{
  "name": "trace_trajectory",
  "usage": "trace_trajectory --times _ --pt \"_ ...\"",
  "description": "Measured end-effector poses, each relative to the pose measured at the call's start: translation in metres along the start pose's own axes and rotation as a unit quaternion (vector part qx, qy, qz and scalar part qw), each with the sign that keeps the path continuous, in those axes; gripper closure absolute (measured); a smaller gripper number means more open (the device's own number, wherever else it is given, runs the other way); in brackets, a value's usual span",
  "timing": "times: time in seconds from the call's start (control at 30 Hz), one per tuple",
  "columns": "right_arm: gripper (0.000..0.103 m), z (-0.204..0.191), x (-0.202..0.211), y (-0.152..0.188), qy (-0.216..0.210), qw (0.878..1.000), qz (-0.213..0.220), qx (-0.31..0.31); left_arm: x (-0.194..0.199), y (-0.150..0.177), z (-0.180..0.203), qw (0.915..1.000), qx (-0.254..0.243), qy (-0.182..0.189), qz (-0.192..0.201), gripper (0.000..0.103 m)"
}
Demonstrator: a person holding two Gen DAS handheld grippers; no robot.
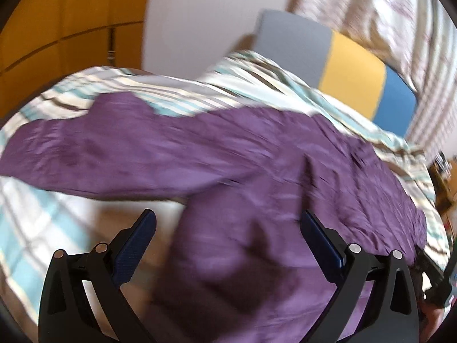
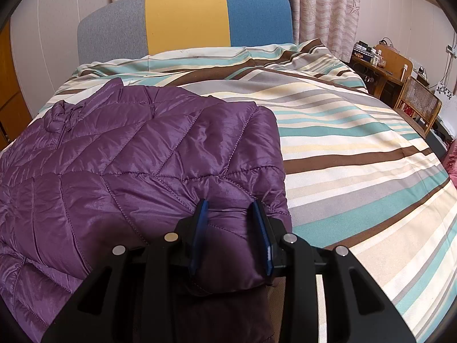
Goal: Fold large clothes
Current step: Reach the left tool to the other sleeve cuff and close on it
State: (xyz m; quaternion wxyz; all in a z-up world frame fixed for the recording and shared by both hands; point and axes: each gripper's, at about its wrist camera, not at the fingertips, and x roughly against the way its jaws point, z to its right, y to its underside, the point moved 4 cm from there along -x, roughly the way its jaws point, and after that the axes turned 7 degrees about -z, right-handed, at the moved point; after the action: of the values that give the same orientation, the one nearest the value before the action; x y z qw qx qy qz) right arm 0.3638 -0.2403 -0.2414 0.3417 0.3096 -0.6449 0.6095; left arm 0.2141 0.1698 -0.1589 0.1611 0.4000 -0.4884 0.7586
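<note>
A purple quilted jacket (image 2: 120,154) lies spread on a striped bedspread (image 2: 357,148). My right gripper (image 2: 230,208) is shut on the jacket's near right hem, with a puff of fabric bunched between its blue pads. In the blurred left wrist view the same jacket (image 1: 228,157) stretches across the bed with one sleeve (image 1: 85,148) reaching left. My left gripper (image 1: 228,217) is wide open just above the jacket's near part, with nothing held between its pads.
A grey, yellow and blue headboard (image 2: 185,17) stands at the far end with curtains behind it. A wooden desk (image 2: 380,65) and a cane chair (image 2: 417,105) stand to the right of the bed. An orange wardrobe (image 1: 65,23) is on the left.
</note>
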Motion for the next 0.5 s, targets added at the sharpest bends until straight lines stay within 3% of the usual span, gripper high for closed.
trace_trajectory --times 0.23,0.5 --pt "0.071 0.000 0.000 0.000 0.002 1.000 0.000 0.001 0.013 -0.010 -0.099 0.9932 0.111 -0.033 0.009 0.003" --pt "0.071 0.000 0.001 0.000 0.002 1.000 0.000 0.001 0.032 -0.002 -0.198 0.9659 0.245 -0.077 0.032 0.003"
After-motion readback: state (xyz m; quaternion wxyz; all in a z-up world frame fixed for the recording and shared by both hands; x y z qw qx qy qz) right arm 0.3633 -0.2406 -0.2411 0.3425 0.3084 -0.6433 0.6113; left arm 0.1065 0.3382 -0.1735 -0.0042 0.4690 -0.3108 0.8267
